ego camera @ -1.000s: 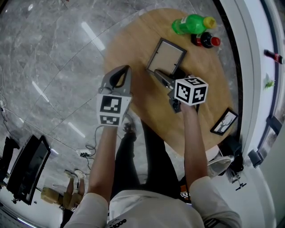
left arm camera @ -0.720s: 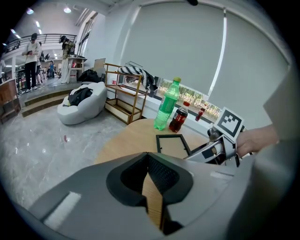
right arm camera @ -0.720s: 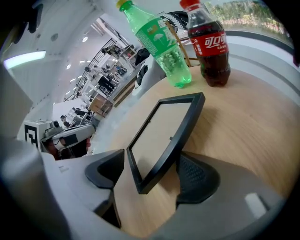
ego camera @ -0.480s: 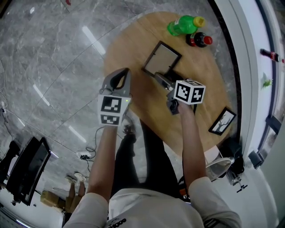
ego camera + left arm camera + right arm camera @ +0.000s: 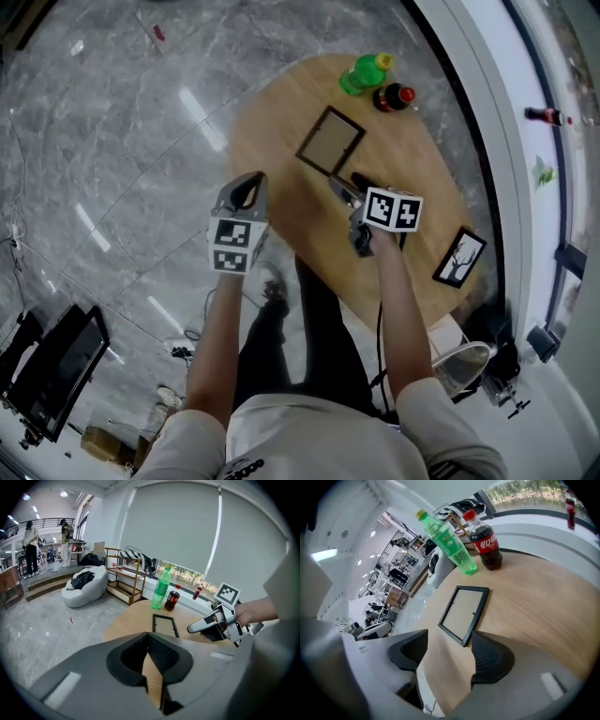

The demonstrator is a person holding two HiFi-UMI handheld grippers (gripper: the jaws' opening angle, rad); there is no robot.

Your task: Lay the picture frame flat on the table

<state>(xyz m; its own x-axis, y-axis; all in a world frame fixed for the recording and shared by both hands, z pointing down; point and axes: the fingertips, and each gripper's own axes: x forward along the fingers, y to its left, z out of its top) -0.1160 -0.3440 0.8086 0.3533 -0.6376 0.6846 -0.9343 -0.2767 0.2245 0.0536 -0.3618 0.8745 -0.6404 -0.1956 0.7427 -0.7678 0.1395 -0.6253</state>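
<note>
The black picture frame [image 5: 330,141] lies flat on the round wooden table [image 5: 422,169], its pale panel up; it also shows in the left gripper view [image 5: 165,624] and the right gripper view [image 5: 464,613]. My right gripper [image 5: 344,183] hovers just short of the frame's near corner, open. Its jaws have just been closing a little, and only bare table lies between them [image 5: 449,641]. My left gripper [image 5: 251,180] hangs over the table's left edge, shut and holding nothing [image 5: 148,641]. From there the right gripper [image 5: 206,623] shows to the right of the frame.
A green bottle [image 5: 361,73] and a cola bottle [image 5: 394,96] stand at the far edge of the table behind the frame. A second, smaller framed picture [image 5: 458,256] lies at the table's right edge. Grey marble floor surrounds the table.
Both grippers have lifted and drawn back toward me. The right gripper's jaws, which were at the frame's near edge, now stand apart from it. The frame stays flat.
</note>
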